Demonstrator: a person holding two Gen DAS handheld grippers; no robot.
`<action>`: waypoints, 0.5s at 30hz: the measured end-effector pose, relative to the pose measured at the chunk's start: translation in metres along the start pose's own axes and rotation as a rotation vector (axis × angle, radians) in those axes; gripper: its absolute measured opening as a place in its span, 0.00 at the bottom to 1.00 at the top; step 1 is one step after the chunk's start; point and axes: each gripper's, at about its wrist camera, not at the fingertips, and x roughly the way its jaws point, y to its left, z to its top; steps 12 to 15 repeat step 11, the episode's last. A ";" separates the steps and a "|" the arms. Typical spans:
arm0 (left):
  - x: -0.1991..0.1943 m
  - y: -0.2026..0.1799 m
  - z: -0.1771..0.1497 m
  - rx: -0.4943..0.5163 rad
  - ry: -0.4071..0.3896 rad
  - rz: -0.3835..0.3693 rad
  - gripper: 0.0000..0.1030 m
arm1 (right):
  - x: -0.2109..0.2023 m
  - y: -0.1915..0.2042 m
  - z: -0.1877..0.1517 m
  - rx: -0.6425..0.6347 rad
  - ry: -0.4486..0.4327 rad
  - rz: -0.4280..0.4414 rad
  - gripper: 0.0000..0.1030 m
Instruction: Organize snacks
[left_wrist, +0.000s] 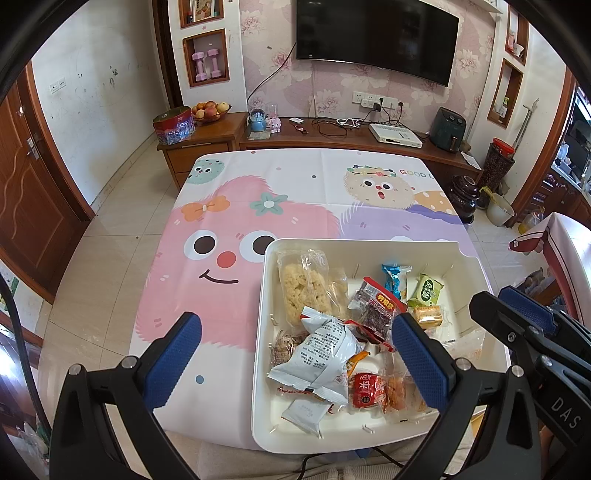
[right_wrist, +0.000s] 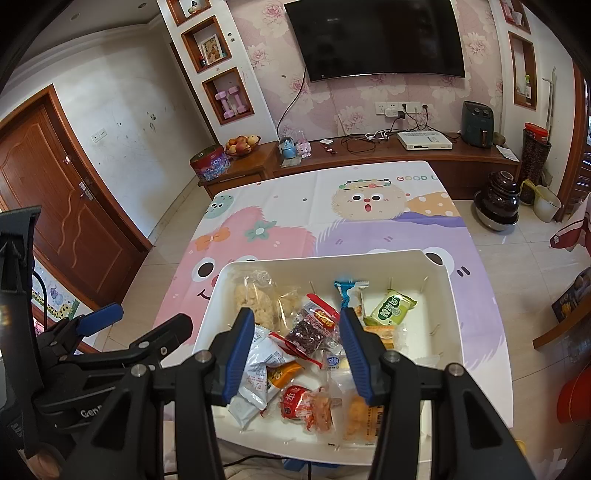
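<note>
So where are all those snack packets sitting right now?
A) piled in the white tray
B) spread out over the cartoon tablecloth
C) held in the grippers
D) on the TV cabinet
A: the packets, such as the green packet, all lie inside the white tray; both grippers are open and hold nothing.

White snack tray (left_wrist: 264, 295) is sitting on the counter's near right part, snacks piling loosely inside. Clear rice-crisp pack (left_wrist: 304, 290) is lying along the far-left side. Grey-white pouch (left_wrist: 321, 356) is lying tilted on top of the heap near the middle. Red-label dark dried-fruit pack (left_wrist: 375, 310) is resting just behind it. Blue candy (left_wrist: 393, 278) and green packet (left_wrist: 428, 290) are lying toward the far right. Red-orange wrapped snack (left_wrist: 369, 389) is lying at the near side.
</note>
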 end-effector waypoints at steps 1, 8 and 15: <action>0.000 0.001 0.000 0.000 0.000 0.000 0.99 | 0.000 -0.001 0.001 0.001 0.000 0.000 0.47; 0.001 0.001 -0.001 0.001 0.003 0.005 0.99 | 0.000 0.000 -0.001 0.002 0.003 0.000 0.47; 0.001 0.001 -0.001 0.000 0.003 0.004 0.99 | 0.001 0.001 -0.002 0.002 0.003 0.000 0.47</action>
